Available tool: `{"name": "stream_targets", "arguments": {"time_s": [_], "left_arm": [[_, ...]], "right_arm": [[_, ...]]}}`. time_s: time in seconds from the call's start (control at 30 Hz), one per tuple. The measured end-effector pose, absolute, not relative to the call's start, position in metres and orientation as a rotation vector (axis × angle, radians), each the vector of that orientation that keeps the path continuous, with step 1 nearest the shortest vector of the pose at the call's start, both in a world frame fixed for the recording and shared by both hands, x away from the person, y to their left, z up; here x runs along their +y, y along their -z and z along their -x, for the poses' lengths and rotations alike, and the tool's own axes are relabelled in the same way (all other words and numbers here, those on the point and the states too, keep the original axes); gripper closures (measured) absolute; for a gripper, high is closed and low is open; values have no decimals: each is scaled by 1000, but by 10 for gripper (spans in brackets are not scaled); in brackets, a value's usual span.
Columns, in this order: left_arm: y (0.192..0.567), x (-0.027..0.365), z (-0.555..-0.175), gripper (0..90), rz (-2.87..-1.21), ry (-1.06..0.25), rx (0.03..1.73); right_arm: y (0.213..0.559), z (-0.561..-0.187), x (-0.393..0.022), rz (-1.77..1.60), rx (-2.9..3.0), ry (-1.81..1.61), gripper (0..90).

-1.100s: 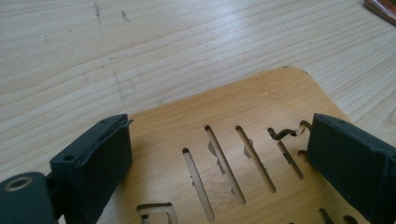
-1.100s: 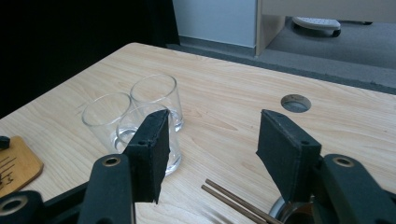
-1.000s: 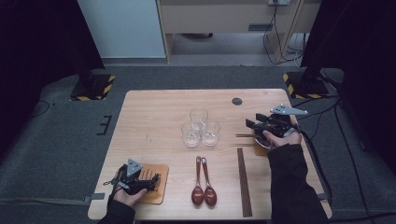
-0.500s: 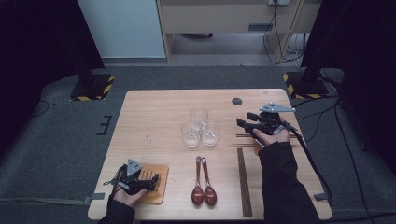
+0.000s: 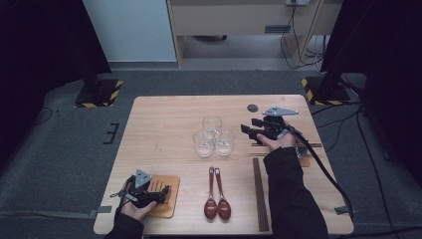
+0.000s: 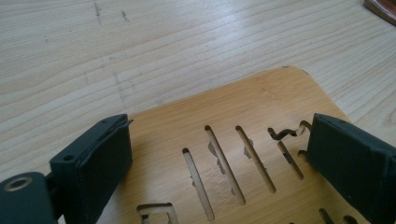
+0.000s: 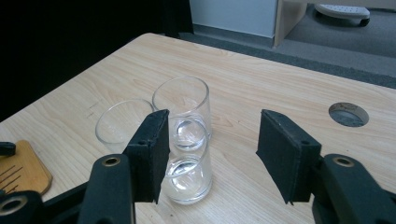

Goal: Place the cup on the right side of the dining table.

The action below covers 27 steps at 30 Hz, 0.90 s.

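Three clear glasses (image 5: 212,136) stand clustered at the table's middle. My right gripper (image 5: 247,126) is just to their right, pointing left at them, jaws open with nothing between. In the right gripper view my gripper (image 7: 215,122) frames bare table, and the nearest glass (image 7: 189,179) stands partly behind one jaw, with the tall glass (image 7: 182,100) and a third glass (image 7: 120,123) beyond. My left gripper (image 5: 164,192) rests at the front left over a slotted bamboo coaster (image 5: 171,181). In the left gripper view its jaws (image 6: 219,127) stand wide open above the coaster (image 6: 261,100).
Two brown spoons (image 5: 217,196) lie at the front centre, with dark chopsticks (image 5: 260,191) to their right. More chopsticks (image 5: 309,145) and a second coaster edge (image 5: 304,161) lie by my right wrist. A round hole (image 5: 253,107) sits in the tabletop behind the gripper.
My right gripper has moved left across the table toward the glasses, jaws still open. The left gripper has stayed on the coaster.
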<state>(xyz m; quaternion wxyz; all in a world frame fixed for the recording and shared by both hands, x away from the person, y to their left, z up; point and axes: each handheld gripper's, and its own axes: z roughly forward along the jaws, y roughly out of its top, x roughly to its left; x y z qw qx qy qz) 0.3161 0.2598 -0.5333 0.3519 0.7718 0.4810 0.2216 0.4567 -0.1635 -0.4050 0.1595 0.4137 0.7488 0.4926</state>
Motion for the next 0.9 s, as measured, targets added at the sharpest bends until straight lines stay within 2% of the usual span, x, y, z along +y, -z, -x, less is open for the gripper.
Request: {"name": "stream_targets", "arguments": {"time_s": [0.9], "left_arm": [[533, 260, -317, 54, -1999, -570, 1242]], "right_arm": [[425, -492, -119, -1208, 2229, -1348, 442]]}}
